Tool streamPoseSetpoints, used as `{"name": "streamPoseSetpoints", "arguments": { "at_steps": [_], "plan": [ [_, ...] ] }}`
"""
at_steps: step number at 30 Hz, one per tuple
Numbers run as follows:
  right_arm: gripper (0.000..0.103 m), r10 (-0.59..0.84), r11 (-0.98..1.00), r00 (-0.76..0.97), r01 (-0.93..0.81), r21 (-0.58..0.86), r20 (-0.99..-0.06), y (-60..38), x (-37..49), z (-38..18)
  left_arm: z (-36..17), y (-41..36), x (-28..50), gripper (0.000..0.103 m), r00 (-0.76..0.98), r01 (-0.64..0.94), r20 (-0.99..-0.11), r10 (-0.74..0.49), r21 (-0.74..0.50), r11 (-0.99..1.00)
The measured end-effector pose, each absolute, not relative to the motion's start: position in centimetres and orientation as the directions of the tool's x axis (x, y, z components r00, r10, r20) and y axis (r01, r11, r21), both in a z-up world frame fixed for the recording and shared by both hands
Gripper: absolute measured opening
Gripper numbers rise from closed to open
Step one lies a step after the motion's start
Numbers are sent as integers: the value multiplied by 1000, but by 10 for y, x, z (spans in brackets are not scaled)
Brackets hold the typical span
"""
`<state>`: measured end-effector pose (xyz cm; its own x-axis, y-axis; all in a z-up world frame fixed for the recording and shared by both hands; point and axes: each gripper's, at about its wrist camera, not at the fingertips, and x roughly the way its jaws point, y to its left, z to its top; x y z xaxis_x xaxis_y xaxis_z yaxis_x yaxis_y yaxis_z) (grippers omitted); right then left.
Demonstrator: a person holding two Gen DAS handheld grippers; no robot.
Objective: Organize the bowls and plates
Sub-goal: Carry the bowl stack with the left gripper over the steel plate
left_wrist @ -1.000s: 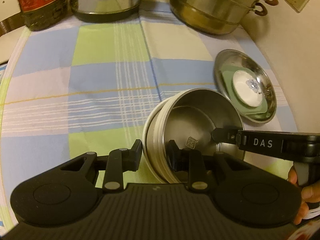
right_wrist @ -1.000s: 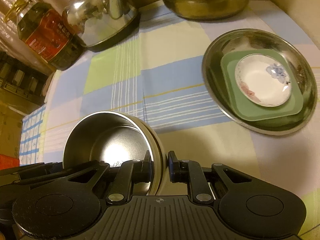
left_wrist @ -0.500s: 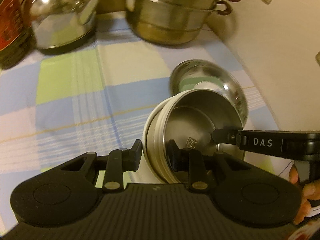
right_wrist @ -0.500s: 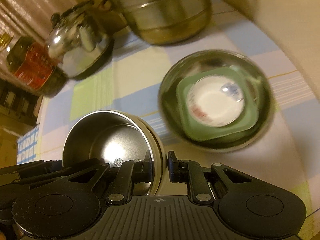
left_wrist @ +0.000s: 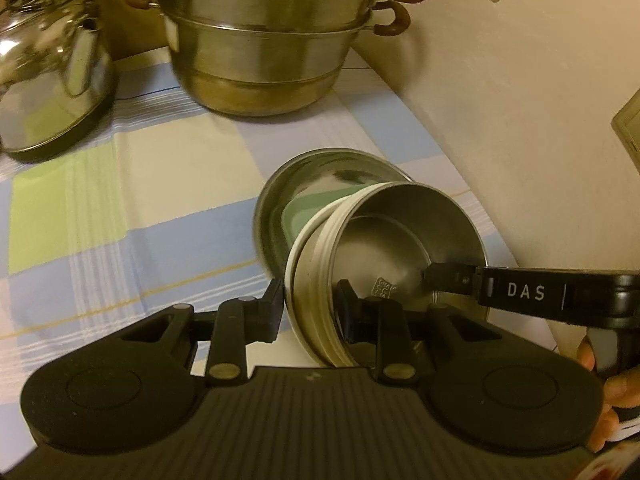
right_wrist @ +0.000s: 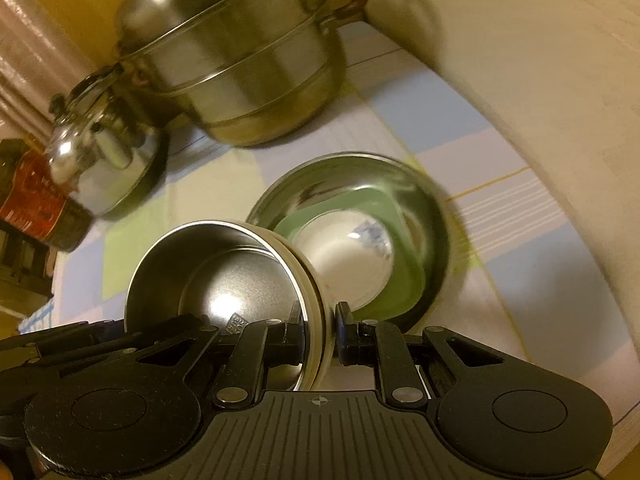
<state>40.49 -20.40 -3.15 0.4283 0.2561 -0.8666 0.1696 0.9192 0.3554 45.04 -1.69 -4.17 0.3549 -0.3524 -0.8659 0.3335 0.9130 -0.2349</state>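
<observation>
Both of your grippers are clamped on one steel bowl [left_wrist: 384, 248], the left gripper [left_wrist: 310, 306] on its near-left wall and the right gripper [right_wrist: 318, 326] on the opposite rim. You hold it tilted, just over the near edge of the steel plate [right_wrist: 436, 216] that carries a green dish [right_wrist: 408, 280] and a white saucer [right_wrist: 348, 256] on the checked tablecloth [left_wrist: 120, 200].

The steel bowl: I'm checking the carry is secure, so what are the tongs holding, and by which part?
Both tongs clamp the steel bowl by its rim wall: the left tongs on its left side, the right tongs on the opposite side, one finger inside, one outside.
</observation>
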Motion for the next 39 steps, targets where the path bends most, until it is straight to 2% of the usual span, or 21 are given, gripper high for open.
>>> {"name": "streamPoseSetpoints", "arguments": {
  "at_steps": [19,39],
  "plan": [
    [14,235,931,337,193,311,-912,-248,473,-55,-69,-66,519,25,269,311,-897,-352,-265,913],
    [14,226,951,245,155,268,-943,-244,496,-82,-99,-64,536,25,204,241,-917,-342,-292,926]
  ]
}}
